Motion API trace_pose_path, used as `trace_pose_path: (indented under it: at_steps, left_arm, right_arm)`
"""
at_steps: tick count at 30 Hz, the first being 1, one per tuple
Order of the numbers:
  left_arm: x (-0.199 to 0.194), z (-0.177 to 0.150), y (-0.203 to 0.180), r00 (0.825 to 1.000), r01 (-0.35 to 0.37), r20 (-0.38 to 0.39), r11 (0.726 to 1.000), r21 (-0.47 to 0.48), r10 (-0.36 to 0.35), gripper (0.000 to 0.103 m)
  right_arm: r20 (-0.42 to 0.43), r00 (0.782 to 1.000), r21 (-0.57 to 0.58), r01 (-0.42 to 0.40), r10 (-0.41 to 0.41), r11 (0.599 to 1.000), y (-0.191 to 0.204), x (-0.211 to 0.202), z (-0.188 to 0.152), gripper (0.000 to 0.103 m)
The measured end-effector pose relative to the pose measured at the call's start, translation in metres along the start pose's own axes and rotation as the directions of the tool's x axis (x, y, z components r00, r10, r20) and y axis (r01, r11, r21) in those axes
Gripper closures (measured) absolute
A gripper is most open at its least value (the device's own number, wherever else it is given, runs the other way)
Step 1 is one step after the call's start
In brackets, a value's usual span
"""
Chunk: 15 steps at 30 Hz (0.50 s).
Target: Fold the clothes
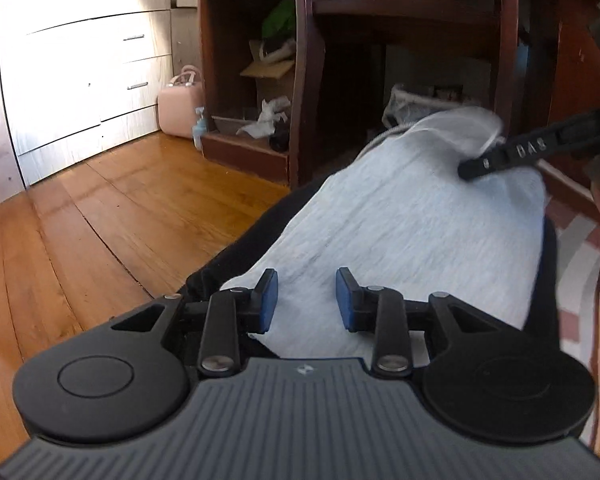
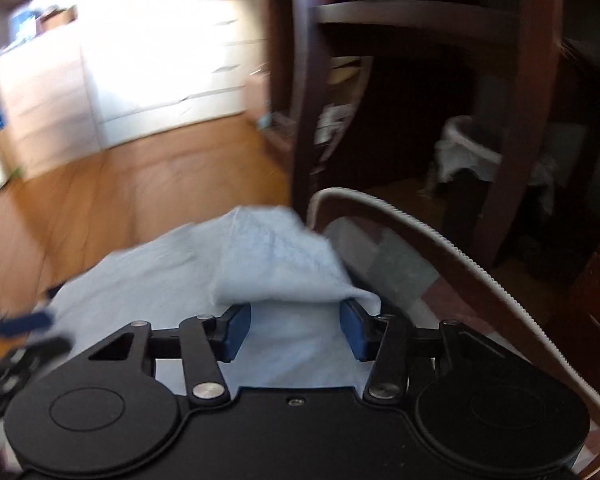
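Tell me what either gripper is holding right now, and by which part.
Nothing is clamped. The left gripper stands open over the light blue garment; the right gripper is open too, a folded edge of it draped across its tips.

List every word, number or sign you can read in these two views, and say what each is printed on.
"DAS", or near it: embossed on the right tongs' black finger, blurred, possibly mirrored.
Small logo mark on the left tongs' grey body: too small to read.
Right wrist view: none.

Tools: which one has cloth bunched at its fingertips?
The right tool: a raised fold of the light blue garment drapes over its fingertips. The left tool has open jaws with only flat cloth beneath.
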<state>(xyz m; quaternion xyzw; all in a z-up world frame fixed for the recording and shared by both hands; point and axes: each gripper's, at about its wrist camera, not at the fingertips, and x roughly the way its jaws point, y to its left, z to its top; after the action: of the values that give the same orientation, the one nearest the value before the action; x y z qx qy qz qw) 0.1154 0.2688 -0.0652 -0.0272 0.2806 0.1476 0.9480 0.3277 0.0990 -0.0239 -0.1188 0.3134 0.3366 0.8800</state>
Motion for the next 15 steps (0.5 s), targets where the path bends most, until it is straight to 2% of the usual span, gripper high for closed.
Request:
trace_pose_path:
  at_steps: [1,2,5,7,11,12,13,15]
  left_arm:
    - [0.002,-0.001,-0.002,1.0,-0.01,-0.008,1.0,0.017,0.011,0.072]
    - [0.005,-0.001,-0.004,1.0,-0.019,-0.011,0.999,0.033,0.019,0.072]
    - [0.002,-0.002,-0.004,1.0,-0.025,-0.001,0.999,0.02,0.025,0.072]
    - [-0.002,-0.001,-0.005,0.999,-0.037,0.012,0.999,0.002,0.037,0.071]
    - [-0.009,0.002,-0.011,0.995,-0.076,0.062,0.997,0.031,0.074,0.072]
    - [-0.015,0.002,-0.011,0.994,-0.078,0.085,0.997,0.029,0.075,0.072]
    - [-0.022,0.003,-0.012,0.991,-0.08,0.112,0.996,0.025,0.077,0.072]
    - [-0.039,0.006,-0.015,0.979,-0.084,0.192,0.994,0.066,0.07,0.072]
  right_arm:
    - [-0.007,1.0,0.019,0.014,-0.014,1.0,-0.003,0.007,0.001,0.029]
    - [-0.027,1.0,0.061,0.012,-0.01,0.998,-0.008,0.013,0.003,0.021]
    - [-0.077,0.997,0.178,-0.009,0.023,0.984,-0.024,0.023,0.008,0.021]
    - [-0.099,0.994,0.24,-0.019,0.044,0.971,-0.032,0.025,0.013,0.025]
    - [-0.058,0.997,0.227,0.056,-0.044,0.972,-0.034,0.011,0.03,0.03]
    - [-0.05,0.996,0.189,0.083,-0.075,0.978,-0.03,0.009,0.033,0.041]
    - [-0.051,0.994,0.128,0.103,-0.097,0.986,-0.024,0.008,0.037,0.063]
    - [-0.06,0.973,-0.065,0.221,-0.225,0.973,-0.003,0.004,0.041,0.095]
